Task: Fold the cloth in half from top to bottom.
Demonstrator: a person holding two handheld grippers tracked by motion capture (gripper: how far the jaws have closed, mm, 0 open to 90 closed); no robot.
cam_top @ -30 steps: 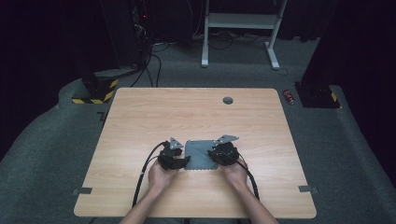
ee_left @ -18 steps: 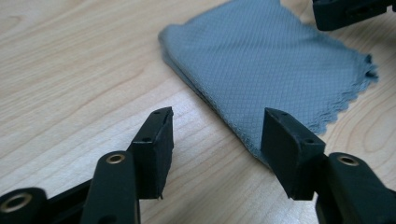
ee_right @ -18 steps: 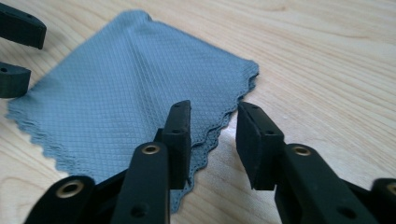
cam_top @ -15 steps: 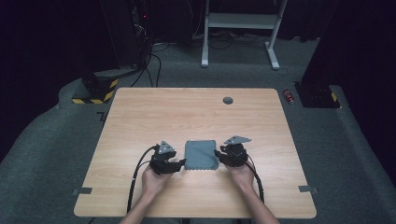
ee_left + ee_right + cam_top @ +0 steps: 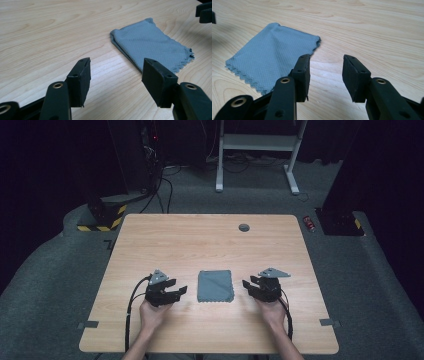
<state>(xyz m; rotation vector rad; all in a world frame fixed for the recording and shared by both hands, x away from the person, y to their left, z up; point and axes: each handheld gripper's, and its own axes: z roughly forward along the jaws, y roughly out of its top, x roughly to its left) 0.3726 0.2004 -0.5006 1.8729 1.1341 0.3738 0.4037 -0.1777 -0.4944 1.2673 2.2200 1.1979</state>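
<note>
A folded grey cloth (image 5: 215, 286) lies flat on the wooden table (image 5: 210, 245), near its front middle. My left gripper (image 5: 182, 292) rests to the cloth's left, open and empty, a short gap away. On the other side my right gripper (image 5: 247, 284) is also open with nothing between its jaws. In the left gripper view the cloth (image 5: 152, 46) lies ahead to the right of the open jaws, left gripper (image 5: 116, 75). In the right gripper view the cloth (image 5: 272, 57) lies ahead to the left, its zigzag edge nearest; right gripper (image 5: 325, 75).
A small dark round grommet (image 5: 244, 227) sits near the table's far edge. Beyond the table are a white frame's legs (image 5: 255, 150), cables on the carpet, a red can (image 5: 310, 223) on the floor, and black stands with yellow-black tape (image 5: 102, 215).
Both grippers have let go of the cloth and drawn apart, the left one leftward and the right one rightward. The cloth now lies alone between them.
</note>
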